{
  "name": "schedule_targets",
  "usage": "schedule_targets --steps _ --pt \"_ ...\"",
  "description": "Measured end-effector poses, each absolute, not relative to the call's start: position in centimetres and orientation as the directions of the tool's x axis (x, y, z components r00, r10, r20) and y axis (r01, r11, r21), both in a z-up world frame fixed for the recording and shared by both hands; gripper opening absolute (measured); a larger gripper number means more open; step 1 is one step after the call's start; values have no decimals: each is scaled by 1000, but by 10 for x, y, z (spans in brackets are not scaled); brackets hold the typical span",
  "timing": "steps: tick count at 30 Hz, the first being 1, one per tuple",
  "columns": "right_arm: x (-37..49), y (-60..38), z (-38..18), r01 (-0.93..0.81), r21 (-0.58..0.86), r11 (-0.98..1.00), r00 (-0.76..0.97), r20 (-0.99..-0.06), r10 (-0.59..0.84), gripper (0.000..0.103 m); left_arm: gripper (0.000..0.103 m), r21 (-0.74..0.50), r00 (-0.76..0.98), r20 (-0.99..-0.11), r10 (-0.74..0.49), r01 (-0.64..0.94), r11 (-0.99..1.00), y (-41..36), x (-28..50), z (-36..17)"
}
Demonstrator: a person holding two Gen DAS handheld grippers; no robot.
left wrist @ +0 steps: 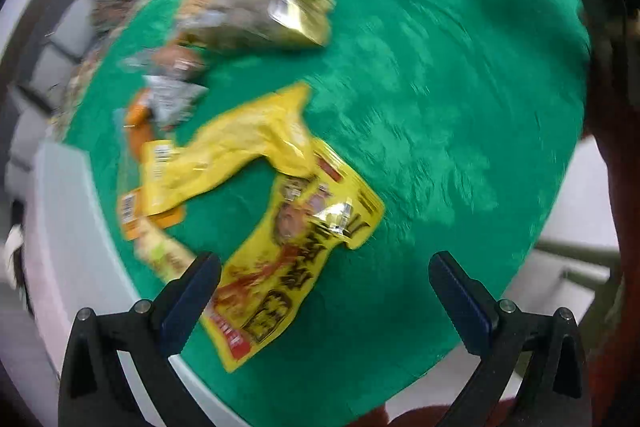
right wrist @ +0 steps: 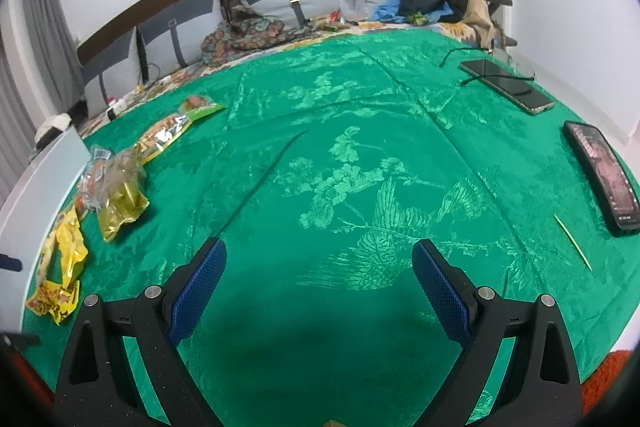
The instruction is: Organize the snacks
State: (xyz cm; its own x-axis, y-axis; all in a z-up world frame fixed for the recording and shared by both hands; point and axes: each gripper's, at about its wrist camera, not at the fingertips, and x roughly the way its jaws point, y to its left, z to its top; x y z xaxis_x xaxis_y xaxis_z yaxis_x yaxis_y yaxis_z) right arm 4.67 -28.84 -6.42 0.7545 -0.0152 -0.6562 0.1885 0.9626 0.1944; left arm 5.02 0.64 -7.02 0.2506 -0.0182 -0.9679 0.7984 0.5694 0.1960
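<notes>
Two grippers, both with fingers spread wide and nothing between them. Left gripper (left wrist: 324, 291) hangs over the green cloth (left wrist: 440, 107), its view motion-blurred; a yellow printed snack packet (left wrist: 296, 251) lies flat on the cloth just ahead of the tips, its lower end running past the left finger, not touching either pad as far as I can tell. Beyond that packet, touching or overlapping its top corner, a plain yellow packet (left wrist: 224, 155) lies crumpled. Further from the printed packet, a gold foil pouch (left wrist: 288, 11) sits near small orange and silver wrappers (left wrist: 168, 87), too blurred to read. Left of the printed packet, a white box edge (left wrist: 72, 211) borders the cloth. Right gripper (right wrist: 318, 267) is over a bare stretch of the cloth with a woven bird pattern, well apart from the snacks. In the right wrist view all the snacks line up along the cloth's left side: yellow packets (right wrist: 64, 267) nearest, gold pouch (right wrist: 120, 199) beyond them, then a green-edged packet (right wrist: 180, 127) farthest. Well apart from the yellow packets, on the cloth's opposite side, lie a dark phone (right wrist: 604, 175), a second phone (right wrist: 508, 87) with a cable, and a thin stick (right wrist: 572, 243).
</notes>
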Motion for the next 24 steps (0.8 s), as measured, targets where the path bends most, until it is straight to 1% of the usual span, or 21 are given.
schedule_targets --steps 4,7,15,20,23,24 --pt "47 -286 -64 185 184 966 753 -658 -19 96 103 199 249 -968 -20 817 542 3 63 -88" --pt "46 -286 -66 185 182 966 748 -664 -18 96 103 148 233 -970 -73 797 585 4 81 -93" --pt "48 -287 -68 190 192 963 742 -670 -13 96 103 -7 127 -981 -144 724 690 17 116 -100" --pt "47 -287 -67 187 188 964 744 -668 -13 96 103 -10 143 -979 -148 686 728 32 121 -100" --pt "46 -288 -67 193 194 962 744 -668 -15 96 103 -10 142 -982 -124 620 785 37 121 -102" --pt "46 -289 -67 195 196 961 744 -668 -15 96 103 -9 133 -986 -104 575 818 39 122 -102"
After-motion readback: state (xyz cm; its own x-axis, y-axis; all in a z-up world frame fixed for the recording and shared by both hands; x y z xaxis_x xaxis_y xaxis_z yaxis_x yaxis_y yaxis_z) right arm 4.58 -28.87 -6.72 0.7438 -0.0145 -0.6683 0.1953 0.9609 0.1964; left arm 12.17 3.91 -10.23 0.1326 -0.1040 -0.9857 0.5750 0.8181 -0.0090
